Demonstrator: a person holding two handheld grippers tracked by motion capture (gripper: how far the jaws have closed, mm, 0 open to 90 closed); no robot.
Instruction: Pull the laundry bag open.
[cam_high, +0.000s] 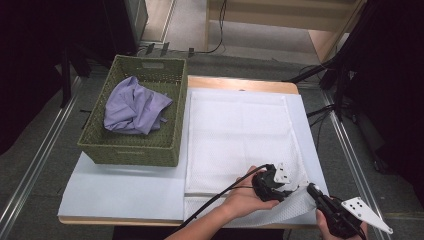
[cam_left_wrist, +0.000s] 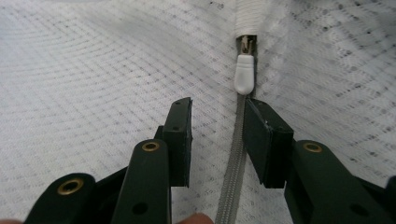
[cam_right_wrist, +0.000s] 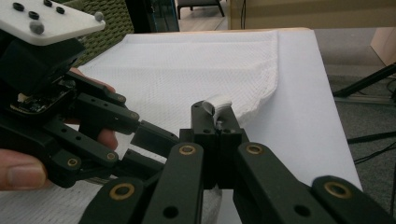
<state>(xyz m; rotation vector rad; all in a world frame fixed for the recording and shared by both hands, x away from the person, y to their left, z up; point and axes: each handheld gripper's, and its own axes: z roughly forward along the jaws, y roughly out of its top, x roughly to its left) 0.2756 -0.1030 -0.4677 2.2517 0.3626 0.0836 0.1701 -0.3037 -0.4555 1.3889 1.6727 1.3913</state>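
- Near right corner of the table (cam_high: 125, 192): both grippers crowd onto the white mesh laundry bag (cam_high: 240, 130), which lies flat across the table's middle and right.
- The left gripper (cam_left_wrist: 215, 126) has its jaws partly apart, nothing pinched; the grey zipper track (cam_left_wrist: 233, 163) runs up between the pads.
- The white zipper pull (cam_left_wrist: 244, 74) sits just beyond those fingertips, at the end of the track, untouched.
- The right gripper (cam_right_wrist: 215, 122) has its jaws clamped tight on a white scrap of the bag's corner edge, pinched up off the table.
- In the high view the left gripper (cam_high: 286, 190) points right, toward the right gripper (cam_high: 311, 189), their tips nearly meeting over the bag's near right corner.
- Far left: a green woven basket (cam_high: 130, 150) holding a crumpled lilac cloth (cam_high: 135, 107), well apart from the hands.
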